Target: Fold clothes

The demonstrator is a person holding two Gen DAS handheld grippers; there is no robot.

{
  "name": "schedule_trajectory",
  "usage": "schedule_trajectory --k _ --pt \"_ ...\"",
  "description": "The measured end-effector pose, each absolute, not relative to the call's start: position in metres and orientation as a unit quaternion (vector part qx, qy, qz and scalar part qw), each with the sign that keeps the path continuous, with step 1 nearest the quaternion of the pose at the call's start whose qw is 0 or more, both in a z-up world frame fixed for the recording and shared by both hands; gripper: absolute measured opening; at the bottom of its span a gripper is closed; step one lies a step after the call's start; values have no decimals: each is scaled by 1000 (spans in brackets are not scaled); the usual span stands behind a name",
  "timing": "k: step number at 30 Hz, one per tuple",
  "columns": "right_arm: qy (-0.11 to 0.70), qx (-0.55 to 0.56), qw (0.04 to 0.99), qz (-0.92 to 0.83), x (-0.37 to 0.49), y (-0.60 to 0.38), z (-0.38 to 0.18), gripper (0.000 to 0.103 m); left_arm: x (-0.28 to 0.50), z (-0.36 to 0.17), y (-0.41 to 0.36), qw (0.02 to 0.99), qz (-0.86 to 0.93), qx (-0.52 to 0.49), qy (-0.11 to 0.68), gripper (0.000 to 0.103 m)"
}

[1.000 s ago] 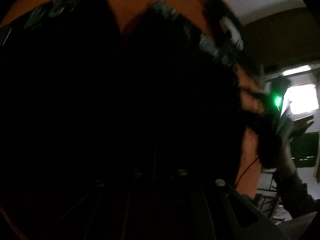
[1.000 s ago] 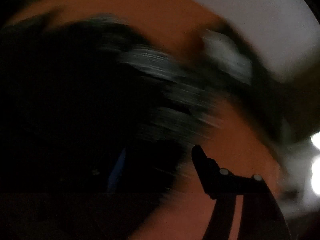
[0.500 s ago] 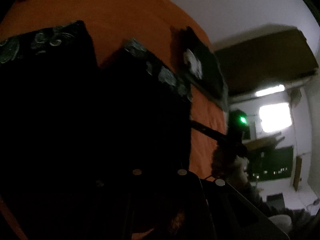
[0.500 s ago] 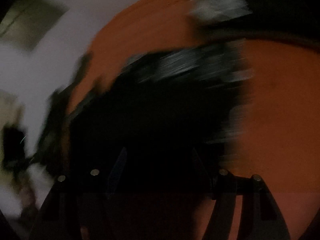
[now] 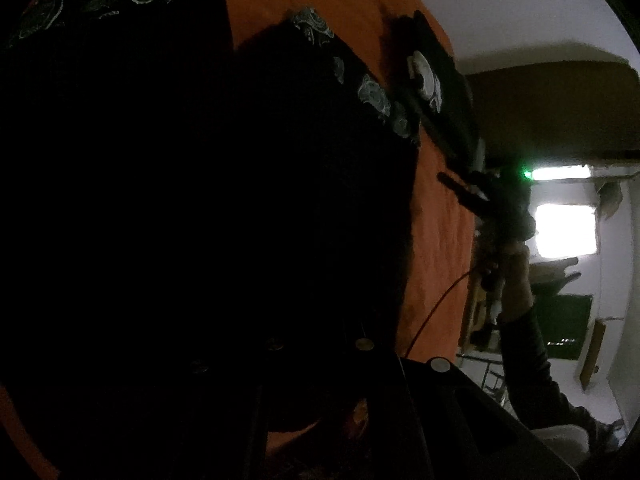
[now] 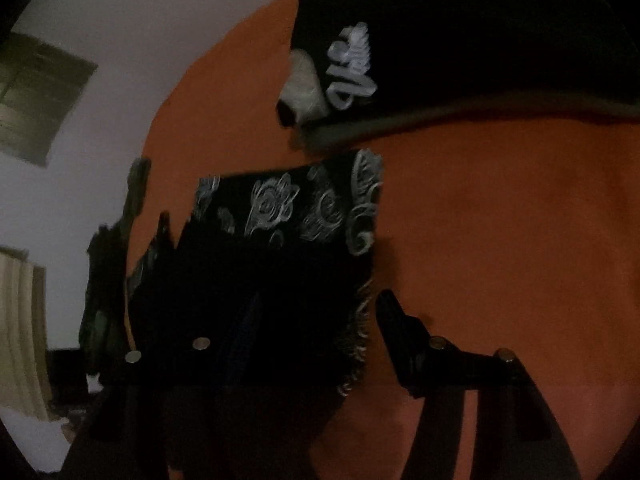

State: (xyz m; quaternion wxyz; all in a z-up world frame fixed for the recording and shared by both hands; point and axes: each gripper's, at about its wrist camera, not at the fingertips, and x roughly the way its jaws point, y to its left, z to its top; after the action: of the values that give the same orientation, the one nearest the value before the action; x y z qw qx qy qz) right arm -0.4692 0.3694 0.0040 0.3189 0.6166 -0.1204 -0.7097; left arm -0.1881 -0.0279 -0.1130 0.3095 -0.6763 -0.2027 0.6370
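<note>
A black garment [image 5: 200, 200] with a silver paisley border fills most of the left wrist view and lies on an orange sheet [image 5: 440, 248]. My left gripper [image 5: 320, 308] is shut, and the dark cloth drapes over its fingers, so the grip is hard to see. My right gripper [image 6: 320, 312] stands over the garment's fringed edge [image 6: 360, 336] with its jaws closing. Its right finger [image 6: 394, 320] is over bare sheet, clear of the cloth. The left wrist view shows the right gripper [image 5: 472, 192] beside the garment, held by a hand [image 5: 516, 268].
A folded black garment with a white script logo [image 6: 352, 72] lies just beyond the embroidered border, also seen as a dark pile [image 5: 428, 76]. A thin red cable [image 5: 436, 312] crosses the sheet. A bright window [image 5: 564, 232] and white wall lie past the bed's edge.
The left wrist view has risen and tilted, so more orange sheet and room show. The right gripper has swung sideways from over the cloth's middle to its fringed edge, and its view is sharper.
</note>
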Motion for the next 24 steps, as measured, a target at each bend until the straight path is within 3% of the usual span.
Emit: schedule_trajectory --k 5,6,7,8,10,12,13,17,22,24 --pt "-90 653 317 -682 -475 322 -34 59 -175 -109 -17 318 630 -682 -190 6" --pt "-96 668 310 -669 -478 317 -46 55 -171 -110 -17 320 627 -686 -186 6" --pt "-115 681 312 -653 -479 311 -51 38 -168 -110 -17 319 625 -688 -184 6" --pt "-148 675 336 -640 -478 306 -45 32 -166 -110 -18 319 624 -690 -181 6" --pt "-222 646 396 -613 -474 299 -24 32 -163 -114 -22 312 623 -694 -182 6" --pt "-303 598 450 -590 -471 300 -4 55 -163 -122 -29 296 620 -699 -200 6" --pt "-285 603 437 -603 -471 300 -1 77 -163 -126 -33 287 618 -701 -210 6" --pt "-152 603 365 -692 -467 309 3 79 -160 -132 -41 284 605 -706 -236 6" --pt "-173 652 351 -649 -466 329 -28 79 -158 -131 -39 287 606 -706 -229 6" --pt "-164 663 353 -640 -465 331 -40 73 -158 -132 -37 287 602 -708 -231 6"
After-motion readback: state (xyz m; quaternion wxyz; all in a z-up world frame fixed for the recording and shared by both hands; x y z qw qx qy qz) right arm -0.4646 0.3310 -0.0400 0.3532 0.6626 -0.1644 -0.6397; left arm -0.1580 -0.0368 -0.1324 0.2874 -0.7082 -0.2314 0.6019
